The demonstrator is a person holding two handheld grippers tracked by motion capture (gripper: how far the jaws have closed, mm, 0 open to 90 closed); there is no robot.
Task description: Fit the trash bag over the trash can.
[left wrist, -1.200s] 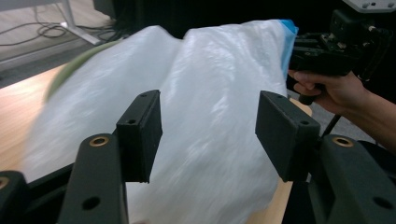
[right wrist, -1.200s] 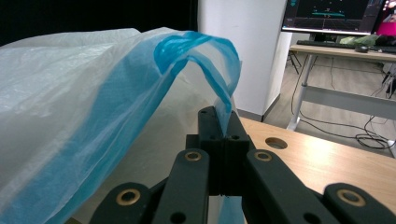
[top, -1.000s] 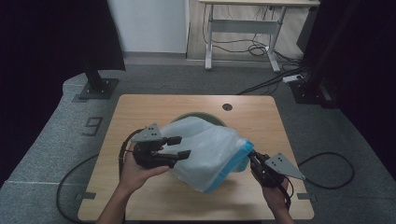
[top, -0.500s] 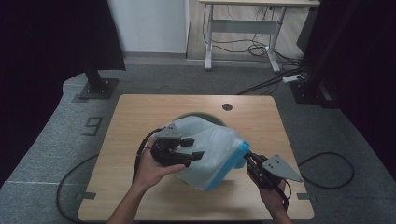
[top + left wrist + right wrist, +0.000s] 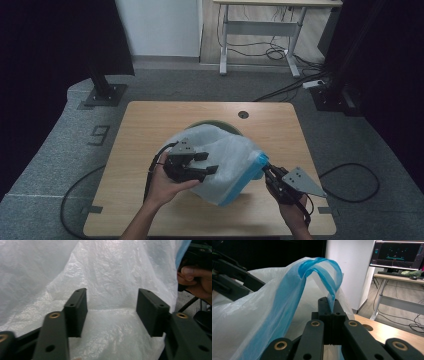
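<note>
hidden: the bag is covering most of a green bowl [image 5: 212,124] behind it | your right gripper [image 5: 331,315] is clamping the bag's blue rim [image 5: 319,267] | your left gripper [image 5: 111,308] jaws are standing apart, just opening, against the film, not pinching | bag [image 5: 225,160]: translucent white, crinkled, lying mid-table [image 5: 150,120] between both grippers

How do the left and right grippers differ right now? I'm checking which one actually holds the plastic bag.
The right gripper has its jaws shut on the plastic bag's blue edge; the left gripper has its jaws open, having just widened, with bag film between them but not pinched. In the high view the right works at the bag's right end, the left over its left side. Both are black and hand-held.
</note>
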